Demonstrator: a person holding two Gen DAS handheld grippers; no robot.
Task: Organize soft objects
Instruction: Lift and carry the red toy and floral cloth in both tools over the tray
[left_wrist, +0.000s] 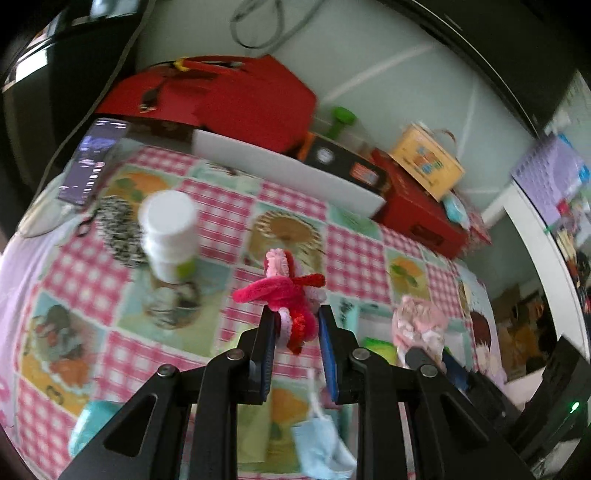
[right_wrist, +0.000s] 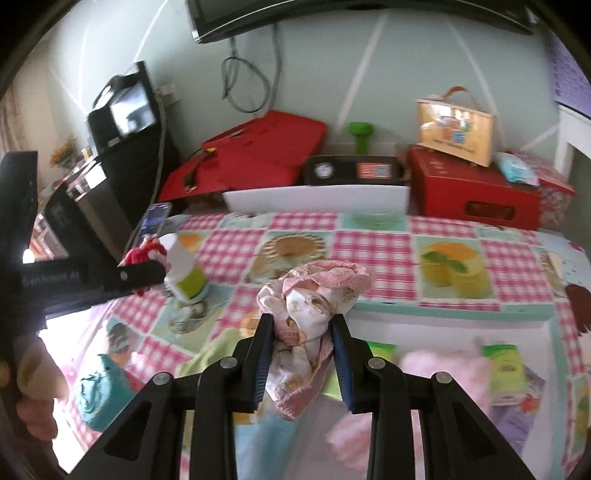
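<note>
Both loaded! Left gripper (left_wrist: 297, 321) pinches the fuzzy red-pink toy (left_wrist: 286, 291) beside the white bottle (left_wrist: 170, 236); right gripper (right_wrist: 303, 332) clamps the pink cloth (right_wrist: 314, 306) right of it. A swing could topple that 1 bottle.

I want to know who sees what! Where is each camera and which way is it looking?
Left wrist view: sits on the left gripper, looks past its fingers holding the red-and-pink fuzzy toy.
Right wrist view: sits on the right gripper, fingers holding the pink-edged crumpled cloth.
Both show the white plastic bottle.
</note>
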